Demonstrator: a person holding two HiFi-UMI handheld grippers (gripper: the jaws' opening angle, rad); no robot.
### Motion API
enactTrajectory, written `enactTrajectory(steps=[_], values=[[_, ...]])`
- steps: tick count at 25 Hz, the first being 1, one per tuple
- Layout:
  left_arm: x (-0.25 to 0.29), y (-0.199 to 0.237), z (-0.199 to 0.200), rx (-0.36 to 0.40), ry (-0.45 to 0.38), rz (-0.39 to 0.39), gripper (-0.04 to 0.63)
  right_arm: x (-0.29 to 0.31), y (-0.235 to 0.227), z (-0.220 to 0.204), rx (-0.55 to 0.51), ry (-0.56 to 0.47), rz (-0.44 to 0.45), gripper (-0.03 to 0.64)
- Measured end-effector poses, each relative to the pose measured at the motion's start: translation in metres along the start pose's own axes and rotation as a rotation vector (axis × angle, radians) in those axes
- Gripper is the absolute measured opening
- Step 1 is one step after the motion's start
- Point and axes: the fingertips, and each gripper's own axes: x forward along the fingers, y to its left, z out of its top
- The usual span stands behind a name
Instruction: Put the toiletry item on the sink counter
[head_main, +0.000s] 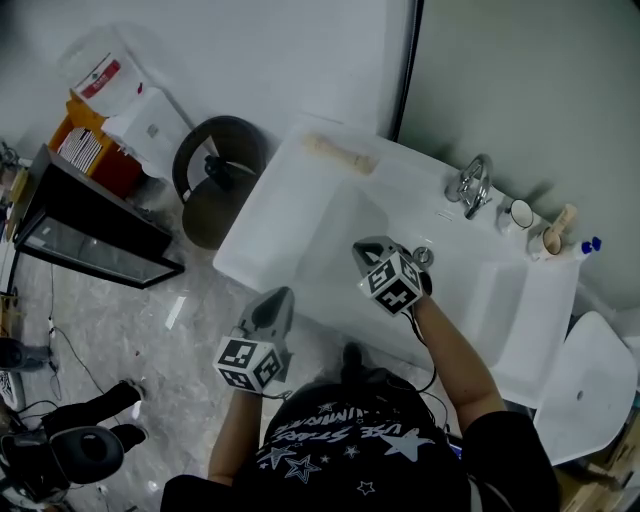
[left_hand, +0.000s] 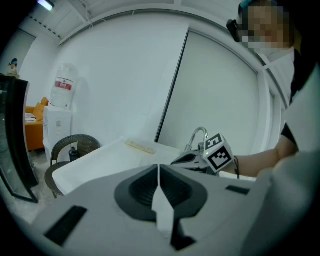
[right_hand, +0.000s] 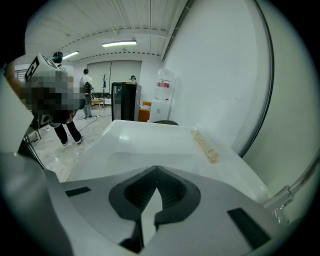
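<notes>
My left gripper (head_main: 278, 300) and right gripper (head_main: 366, 250) are both closed and empty. The toiletry item (head_main: 340, 155) lies on the counter (head_main: 405, 172) by the wall. A careless right-gripper sweep could knock it into the basin (head_main: 330, 235).

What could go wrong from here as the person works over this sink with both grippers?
1. The left gripper and right gripper both have jaws shut and empty; reaching like that may shove the flat beige stick instead of gripping it.
2. The stick lies near the far corner of the sink, so a push might send it over the edge.
3. The right gripper is close to the tap and could knock it.
</notes>
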Motion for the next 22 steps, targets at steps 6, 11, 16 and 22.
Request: enactTrajectory(steps=[6, 11, 16, 22], values=[[-0.004, 0.005, 0.0, -0.017, -0.022, -0.005, 0.025, 0.001, 0.008, 0.0, 0.015, -0.005, -0.026, 0.014], [-0.033, 0.005, -0.009, -0.034, -0.035, 0.005, 0.023, -0.008, 0.027, 0.008, -0.021, 0.007, -0.046, 0.014], [-0.074, 0.009, -0.015, -0.054, -0.072, 0.033, 0.025, -0.021, 0.057, 0.018, -0.029, -0.002, -0.063, 0.014], [-0.119, 0.002, -0.024, -0.058, -0.105, 0.053, 0.025, -0.045, 0.086, 0.026, -0.028, -0.019, -0.078, 0.014]])
